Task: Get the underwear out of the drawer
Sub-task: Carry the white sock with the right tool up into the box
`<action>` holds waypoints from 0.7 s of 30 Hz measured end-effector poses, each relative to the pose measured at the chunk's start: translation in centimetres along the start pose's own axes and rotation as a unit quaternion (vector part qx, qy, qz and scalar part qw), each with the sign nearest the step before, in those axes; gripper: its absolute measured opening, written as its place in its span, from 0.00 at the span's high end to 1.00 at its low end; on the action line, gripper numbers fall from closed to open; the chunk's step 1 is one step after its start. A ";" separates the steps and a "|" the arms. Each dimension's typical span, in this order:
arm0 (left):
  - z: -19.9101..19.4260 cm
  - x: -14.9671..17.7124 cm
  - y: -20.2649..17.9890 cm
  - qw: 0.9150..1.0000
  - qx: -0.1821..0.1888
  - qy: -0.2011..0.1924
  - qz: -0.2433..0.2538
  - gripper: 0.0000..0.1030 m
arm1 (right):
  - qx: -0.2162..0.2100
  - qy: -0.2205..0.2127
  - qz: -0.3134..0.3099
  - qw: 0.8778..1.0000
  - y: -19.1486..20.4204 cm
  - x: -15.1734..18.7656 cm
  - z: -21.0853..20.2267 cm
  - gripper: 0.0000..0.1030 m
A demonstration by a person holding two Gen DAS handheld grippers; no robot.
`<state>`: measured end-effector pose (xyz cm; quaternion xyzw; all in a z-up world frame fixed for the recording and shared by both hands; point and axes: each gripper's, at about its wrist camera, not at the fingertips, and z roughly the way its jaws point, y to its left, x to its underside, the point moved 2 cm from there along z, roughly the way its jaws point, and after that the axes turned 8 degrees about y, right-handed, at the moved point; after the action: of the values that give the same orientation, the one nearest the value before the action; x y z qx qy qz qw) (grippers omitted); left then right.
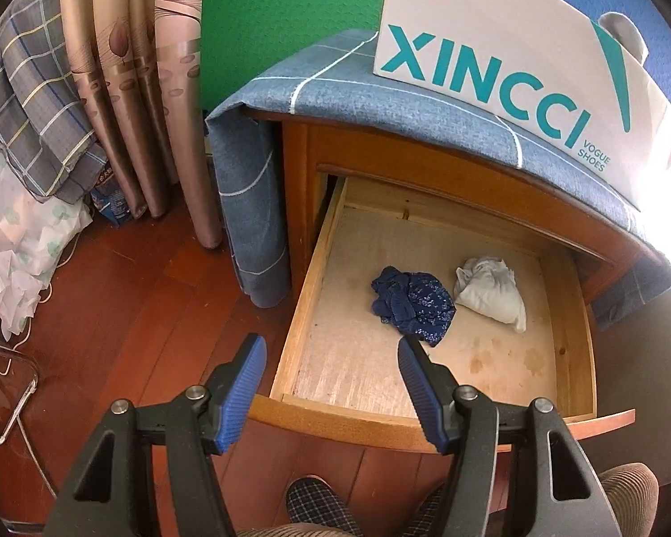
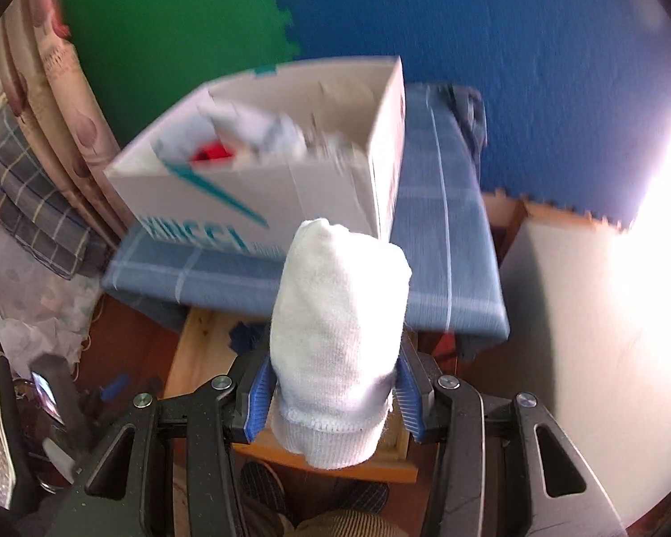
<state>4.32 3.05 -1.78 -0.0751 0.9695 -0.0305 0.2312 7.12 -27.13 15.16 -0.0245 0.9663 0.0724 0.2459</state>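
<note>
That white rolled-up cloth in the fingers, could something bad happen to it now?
Maybe. The white cloth is pinched only near its bottom band by the right gripper, so the tall free end could flop or slip out. The shoe box stands close ahead, so the cloth might bump its wall. Two more pieces, a dark blue one and a pale one, wait in the drawer.

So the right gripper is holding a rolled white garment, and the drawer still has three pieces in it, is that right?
Not quite. The left wrist view shows two pieces in the open drawer: a dark blue patterned one and a pale one. The right gripper does hold a rolled white garment.
</note>
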 end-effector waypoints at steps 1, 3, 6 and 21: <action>0.0 0.0 0.0 1.000 0.001 0.001 -0.001 0.39 | 0.001 -0.006 -0.004 1.000 0.2 -0.7 -0.6 0.57; 0.1 0.0 0.1 1.000 0.002 0.001 -0.003 0.39 | -0.004 -0.019 -0.005 1.000 0.6 -2.3 -1.7 0.57; 0.1 0.0 0.1 1.000 0.002 0.001 -0.003 0.39 | -0.007 -0.035 -0.008 0.999 1.2 -4.8 -2.9 0.57; 0.3 0.0 0.4 1.000 0.011 0.002 -0.012 0.39 | 0.035 -0.008 -0.030 0.999 4.7 -13.8 3.0 0.57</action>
<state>4.41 3.47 -2.08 -0.0844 0.9686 -0.0444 0.2296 20.29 -21.91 19.78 -0.0441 0.9651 0.0311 0.2562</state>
